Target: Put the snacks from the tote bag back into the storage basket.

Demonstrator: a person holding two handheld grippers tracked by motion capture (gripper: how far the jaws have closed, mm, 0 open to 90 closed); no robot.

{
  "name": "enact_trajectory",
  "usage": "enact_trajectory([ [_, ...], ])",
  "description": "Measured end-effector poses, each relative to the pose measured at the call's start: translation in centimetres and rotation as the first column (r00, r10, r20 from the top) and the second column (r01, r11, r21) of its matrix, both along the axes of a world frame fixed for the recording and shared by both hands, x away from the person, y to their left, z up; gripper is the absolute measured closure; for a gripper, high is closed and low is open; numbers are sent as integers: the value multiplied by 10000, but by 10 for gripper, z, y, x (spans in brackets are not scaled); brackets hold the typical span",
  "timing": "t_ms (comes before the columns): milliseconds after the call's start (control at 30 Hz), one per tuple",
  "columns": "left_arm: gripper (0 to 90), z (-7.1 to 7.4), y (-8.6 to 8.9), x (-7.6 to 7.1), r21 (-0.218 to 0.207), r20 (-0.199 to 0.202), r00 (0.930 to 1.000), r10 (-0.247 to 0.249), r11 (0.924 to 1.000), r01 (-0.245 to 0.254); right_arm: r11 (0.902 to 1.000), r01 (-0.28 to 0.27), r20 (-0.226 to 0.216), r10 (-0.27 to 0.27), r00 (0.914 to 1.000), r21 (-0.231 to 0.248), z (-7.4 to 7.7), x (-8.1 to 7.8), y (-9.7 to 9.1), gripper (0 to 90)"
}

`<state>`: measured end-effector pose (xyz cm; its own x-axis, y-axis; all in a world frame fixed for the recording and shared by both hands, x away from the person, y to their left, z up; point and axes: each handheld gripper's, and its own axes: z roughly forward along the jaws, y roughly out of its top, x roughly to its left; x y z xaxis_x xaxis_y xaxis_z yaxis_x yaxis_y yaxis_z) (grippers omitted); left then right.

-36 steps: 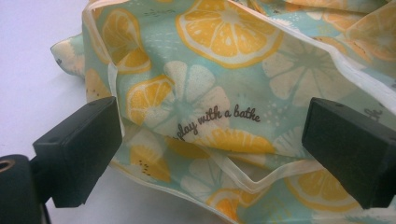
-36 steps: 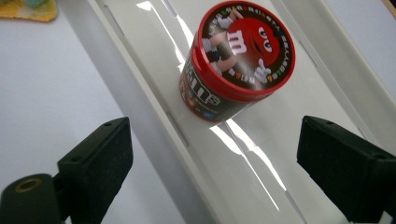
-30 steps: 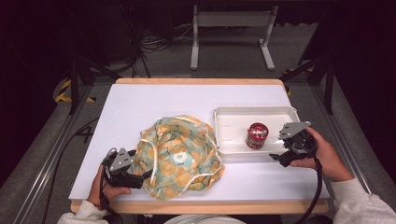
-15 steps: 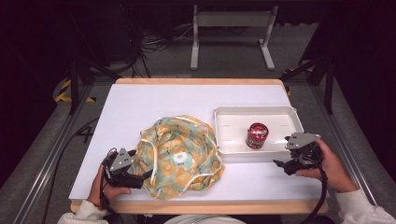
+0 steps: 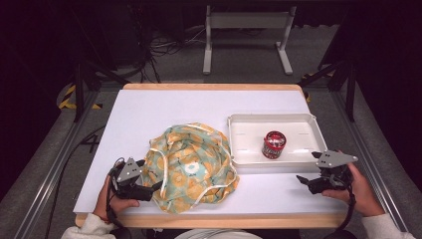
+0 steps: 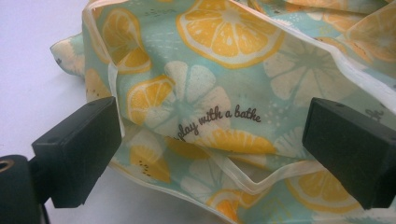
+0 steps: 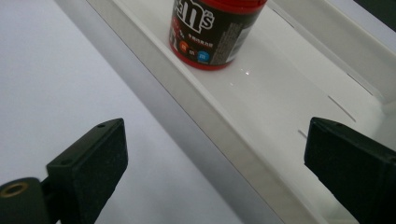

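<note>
- Your left gripper [image 5: 149, 188] rests on the desk [image 5: 164, 107] at the near-left edge of the fruit-print cloth [image 5: 191, 164]. Its 2 jaws stand apart with cloth folds between them, not pressed.
- Your right gripper [image 5: 304, 180] is low over the desk, just in front of the white tray [image 5: 239, 124]. Its jaws have just been opening and now stand wide apart, with nothing between them.
- The red can [image 5: 273, 144] stands upright inside the tray, right of the cloth.
</note>
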<state>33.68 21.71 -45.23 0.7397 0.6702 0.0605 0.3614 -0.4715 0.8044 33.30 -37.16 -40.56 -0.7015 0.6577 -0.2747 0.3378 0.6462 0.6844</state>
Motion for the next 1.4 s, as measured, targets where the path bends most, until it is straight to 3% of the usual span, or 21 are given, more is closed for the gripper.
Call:
enact_trajectory([
  [200, 52, 0, 0, 0, -7, 4, 10000, 11, 10000, -11, 9999, 112, 463, -114, 9989, 49, -8, -8, -7, 73],
  [333, 52, 0, 0, 0, -18, 16, 10000, 10, 10000, -10, 9975, 346, 668, -387, 9970, 621, -13, -14, -15, 73],
  [400, 52, 0, 1, 0, -23, 38, 10000, 29, 10000, -29, 9972, 418, 933, -475, 9945, 621, -17, -16, -17, 73],
  [533, 52, 0, 0, 0, -27, 41, 10000, 22, 10000, -22, 9964, 522, 1063, -591, 9926, 669, -23, -21, -21, 73],
  [1033, 52, 0, 1, 0, -24, 33, 10000, 30, 10000, -30, 9869, 818, 1062, -970, 9896, 1390, -30, -34, -32, 71],
  [1400, 52, 0, 1, 0, -21, 53, 10000, 18, 10000, -18, 9855, 818, 1115, -989, 9888, 1483, -31, -34, -33, 71],
])
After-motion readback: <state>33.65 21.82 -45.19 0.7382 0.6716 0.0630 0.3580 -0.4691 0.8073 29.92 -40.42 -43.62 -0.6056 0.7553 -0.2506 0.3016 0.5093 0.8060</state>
